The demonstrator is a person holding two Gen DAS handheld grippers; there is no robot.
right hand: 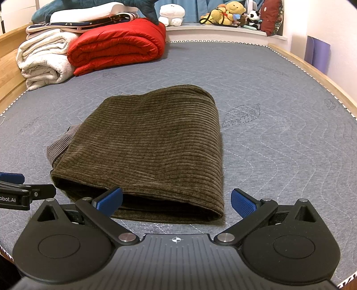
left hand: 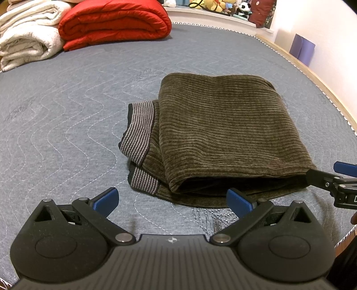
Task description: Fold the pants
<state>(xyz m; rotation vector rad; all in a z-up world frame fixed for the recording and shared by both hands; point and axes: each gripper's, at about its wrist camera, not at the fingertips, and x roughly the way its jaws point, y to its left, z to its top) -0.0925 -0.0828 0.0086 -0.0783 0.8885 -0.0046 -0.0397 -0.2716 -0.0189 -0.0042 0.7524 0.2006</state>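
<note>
Olive-brown corduroy pants (left hand: 218,131) lie folded into a thick rectangle on the grey quilted mattress (left hand: 67,125), with striped grey cuffs (left hand: 139,131) poking out on the left side. My left gripper (left hand: 173,201) is open just in front of the fold's near edge, holding nothing. In the right wrist view the same pants (right hand: 151,142) fill the middle, and my right gripper (right hand: 177,201) stands open at their near edge, its left pad (right hand: 109,200) close to the cloth. Each gripper shows at the other view's side edge.
A rolled red quilt (right hand: 116,46) and folded white blankets (right hand: 42,60) sit at the far left of the mattress. Stuffed toys (right hand: 229,13) line a shelf behind. A wooden bed rail (right hand: 316,73) runs along the right, with a purple object (right hand: 316,53) against the wall.
</note>
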